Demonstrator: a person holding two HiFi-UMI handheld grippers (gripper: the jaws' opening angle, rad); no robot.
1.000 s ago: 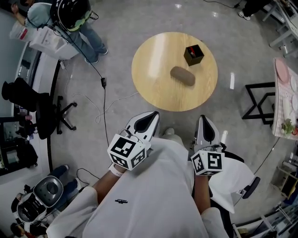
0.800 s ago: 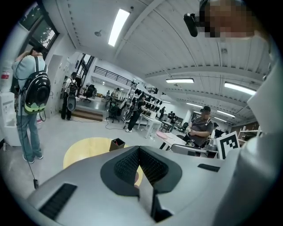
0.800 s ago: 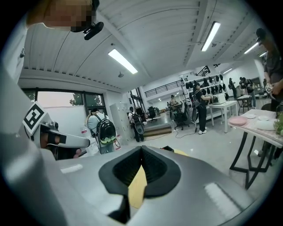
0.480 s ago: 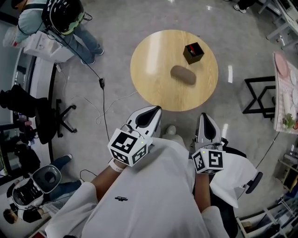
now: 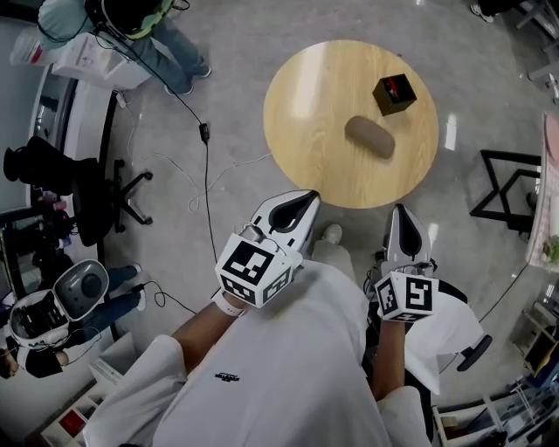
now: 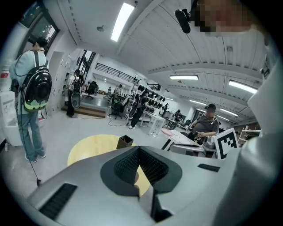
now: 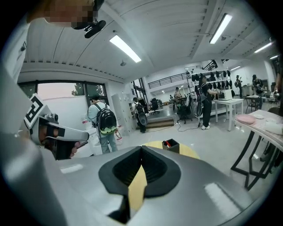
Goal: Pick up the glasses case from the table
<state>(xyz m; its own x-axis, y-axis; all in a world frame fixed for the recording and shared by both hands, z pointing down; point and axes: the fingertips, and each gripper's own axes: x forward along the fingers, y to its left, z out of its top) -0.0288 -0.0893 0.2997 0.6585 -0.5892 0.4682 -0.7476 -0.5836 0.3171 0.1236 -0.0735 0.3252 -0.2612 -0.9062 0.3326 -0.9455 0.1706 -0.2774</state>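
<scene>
Lying flat on the round wooden worktop (image 5: pixel 306 105), right of its centre and slanted: glasses case (image 5: pixel 370 137), brown, oblong, rounded at both ends, touched by nothing. Beyond it, toward the far right edge of the worktop and apart from it: small black box (image 5: pixel 395 93), open-topped, with something red inside. Otherwise bare wood, with a sheen of ceiling light on the left half.

Well apart from the case, at the near side: left hand-held gripper (image 5: pixel 307 199), tip meeting the worktop's near edge in the head view, jaws pressed together, nothing between the pads. To its right, just short of the near edge: right hand-held gripper (image 5: pixel 404 212), jaws pressed together too, pinching nothing. Behind each, a cube with square black-and-white markers, then forearms and a white shirt (image 5: pixel 279 375) filling the bottom of the head view.

Seen along the left jaws: yellow worktop and the black box ahead, low in the frame. Seen along the right jaws: same worktop and box, plus the left hand-held gripper at the far left.

Farther out, on the grey floor left of the worktop: black cable (image 5: pixel 207 188) trailing up toward a person with a backpack (image 5: pixel 131 17) at the top left. Black office chair (image 5: pixel 96 201) near the left edge. Black metal frame (image 5: pixel 511 188) right of the worktop.
</scene>
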